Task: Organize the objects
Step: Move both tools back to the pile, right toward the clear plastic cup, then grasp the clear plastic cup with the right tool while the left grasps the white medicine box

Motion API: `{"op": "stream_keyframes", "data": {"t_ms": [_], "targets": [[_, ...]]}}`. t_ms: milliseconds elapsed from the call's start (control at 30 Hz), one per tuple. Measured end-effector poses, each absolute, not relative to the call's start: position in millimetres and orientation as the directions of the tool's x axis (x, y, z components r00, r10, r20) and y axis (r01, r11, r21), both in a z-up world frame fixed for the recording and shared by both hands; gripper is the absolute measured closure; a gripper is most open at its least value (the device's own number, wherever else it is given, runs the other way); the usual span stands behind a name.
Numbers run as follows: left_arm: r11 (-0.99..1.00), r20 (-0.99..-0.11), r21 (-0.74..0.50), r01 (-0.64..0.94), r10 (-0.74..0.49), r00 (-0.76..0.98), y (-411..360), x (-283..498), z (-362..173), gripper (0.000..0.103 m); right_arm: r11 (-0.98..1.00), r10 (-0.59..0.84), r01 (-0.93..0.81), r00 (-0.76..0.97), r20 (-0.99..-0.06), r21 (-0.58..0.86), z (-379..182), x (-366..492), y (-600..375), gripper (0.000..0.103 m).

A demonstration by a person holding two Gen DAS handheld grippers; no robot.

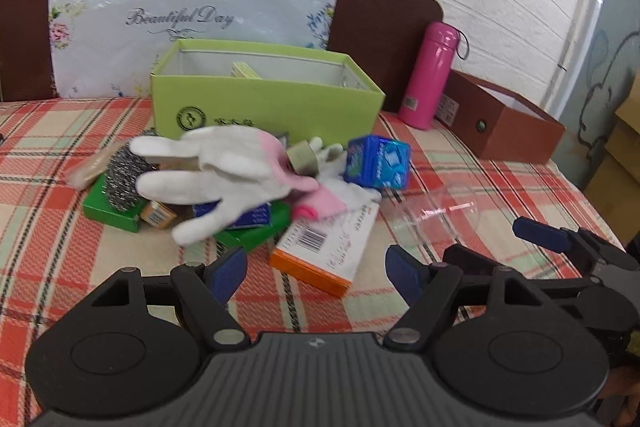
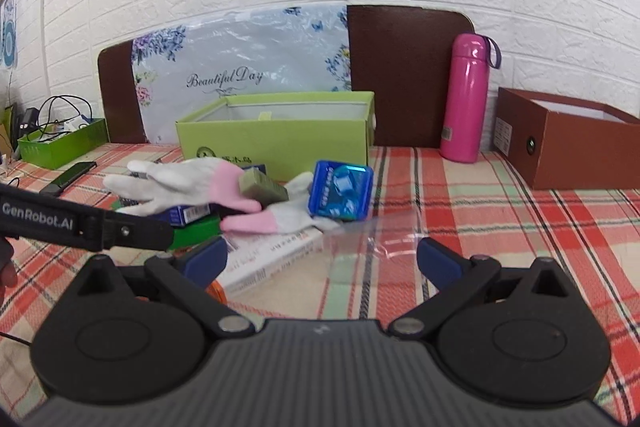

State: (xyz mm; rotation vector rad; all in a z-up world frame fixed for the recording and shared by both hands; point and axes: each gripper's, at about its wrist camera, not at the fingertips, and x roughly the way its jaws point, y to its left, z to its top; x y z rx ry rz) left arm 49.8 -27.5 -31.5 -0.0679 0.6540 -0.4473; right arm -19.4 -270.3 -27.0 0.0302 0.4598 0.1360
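A pile of small things lies on the plaid cloth in front of an open green box (image 1: 264, 99) (image 2: 276, 143). A white and pink glove (image 1: 216, 163) (image 2: 180, 183) lies on top, and a steel scrubber (image 1: 124, 175) sits at the pile's left. Also in the pile are a blue packet (image 1: 378, 163) (image 2: 340, 195), a small olive box (image 1: 302, 159) and an orange-edged white box (image 1: 328, 251). A clear cup (image 1: 440, 215) (image 2: 360, 239) lies on its side. My left gripper (image 1: 316, 275) is open just short of the white box. My right gripper (image 2: 322, 263) is open just short of the clear cup.
A pink bottle (image 1: 430, 75) (image 2: 466, 99) and an open brown box (image 1: 504, 123) (image 2: 568, 147) stand at the back right. A floral bag leans on the dark headboard. A phone (image 2: 68, 175) and a green tray (image 2: 60, 143) with cables are at the far left.
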Motion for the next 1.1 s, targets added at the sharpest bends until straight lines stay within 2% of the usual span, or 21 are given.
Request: {"op": "stream_keyframes", "data": {"t_ms": [467,767,1100], "targets": [[0.893,-0.629,-0.208,0.399,-0.434,0.645,-59.0,89.2,-74.8,0.024,0.998,0.026,0.002,0.872,-0.489,0.057,-49.5,-26.7,-305.6,0.000],[0.899,-0.648,-0.089,0.430,-0.380,0.660,-85.5,110.1,-89.1,0.024,0.998,0.028,0.004,0.873,-0.487,0.064,-50.4,-16.1,-311.9,0.000],[0.869,-0.664,-0.096,0.485,-0.419,0.620,-81.8,85.3,-87.0,0.028,0.998,0.044,-0.015,0.874,-0.484,0.064,-49.2,-4.9,-306.9,0.000]]}}
